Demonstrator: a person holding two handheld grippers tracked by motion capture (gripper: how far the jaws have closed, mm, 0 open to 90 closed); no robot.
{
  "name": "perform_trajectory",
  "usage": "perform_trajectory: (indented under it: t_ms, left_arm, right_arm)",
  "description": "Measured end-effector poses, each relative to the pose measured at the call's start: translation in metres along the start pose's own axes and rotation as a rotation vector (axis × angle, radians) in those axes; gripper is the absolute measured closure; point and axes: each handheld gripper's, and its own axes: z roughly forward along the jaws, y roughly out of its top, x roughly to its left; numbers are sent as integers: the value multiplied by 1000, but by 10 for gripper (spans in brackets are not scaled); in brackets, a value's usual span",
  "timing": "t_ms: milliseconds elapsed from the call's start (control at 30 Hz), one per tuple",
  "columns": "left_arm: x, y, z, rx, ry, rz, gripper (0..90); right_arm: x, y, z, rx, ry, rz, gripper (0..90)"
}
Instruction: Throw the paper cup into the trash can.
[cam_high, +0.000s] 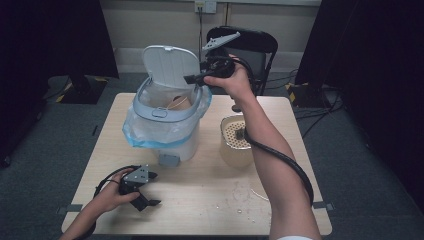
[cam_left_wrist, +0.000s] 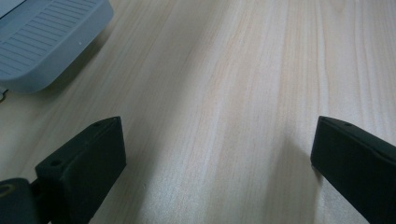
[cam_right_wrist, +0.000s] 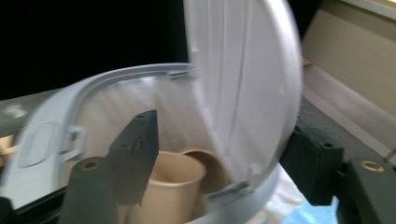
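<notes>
From the high view, a pale wooden table (cam_high: 200, 200) is seen on grey carpet, a black chair (cam_high: 250, 42) behind it. One white bin (cam_high: 167, 117) with raised lid (cam_high: 170, 65) stands at the table's far left; one beige container (cam_high: 235, 142) stands beside it. The right gripper (cam_high: 197, 77) is held at the lid.

In the left gripper view, the left gripper (cam_left_wrist: 217, 149) is seen gaping wide and empty over bare wood.

In the right gripper view, the jaws are seen parted about the lid's edge; whether they press it cannot be told. Two beige cups (cam_right_wrist: 170, 186) lie inside.

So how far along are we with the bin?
Done: two paper cups lie inside the bin. In hand: the right tongs straddle the raised lid, not clamped. Left: one cup waits on the table; the left tongs rest open.
</notes>
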Motion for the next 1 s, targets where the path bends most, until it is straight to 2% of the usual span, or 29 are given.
perform_trajectory:
  t_ms: [33,67,100,133,200,267,400,633,767,800,833,900,1000]
  left_arm:
    - [0,0,0,0,0,0,25]
    - [0,0,0,4,3,1,25]
    - [0,0,0,4,3,1,25]
    - [0,0,0,5,4,-1,24]
    - [0,0,0,-1,0,0,24]
    - [0,0,0,-2,0,1,22]
    - [0,0,0,-1,0,-1,21]
    - [0,0,0,0,6,5,20]
    - [0,0,0,0,6,5,20]
    - [0,0,0,-1,5,6,20]
    - [0,0,0,-1,5,6,20]
    - [0,0,0,-1,5,6,20]
    - [0,0,0,-1,5,6,20]
  right_arm:
    - [0,0,0,0,0,0,307]
    - [7,0,-3,14,20,-36,302]
    - [7,0,-3,14,20,-36,302]
    - [13,0,-6,9,47,-43,285]
    - [15,-1,-7,6,61,-45,288]
    - [24,-5,-8,14,89,-67,274]
    - [30,-13,-7,15,126,-64,267]
    - [31,-21,-6,14,165,-35,294]
    - [32,-22,-7,14,200,-33,349]
    - [32,-22,-6,26,209,-30,415]
    - [32,-22,-6,26,209,-30,415]
    - [32,-23,-5,36,216,-18,484]
    - [33,-21,0,55,252,28,614]
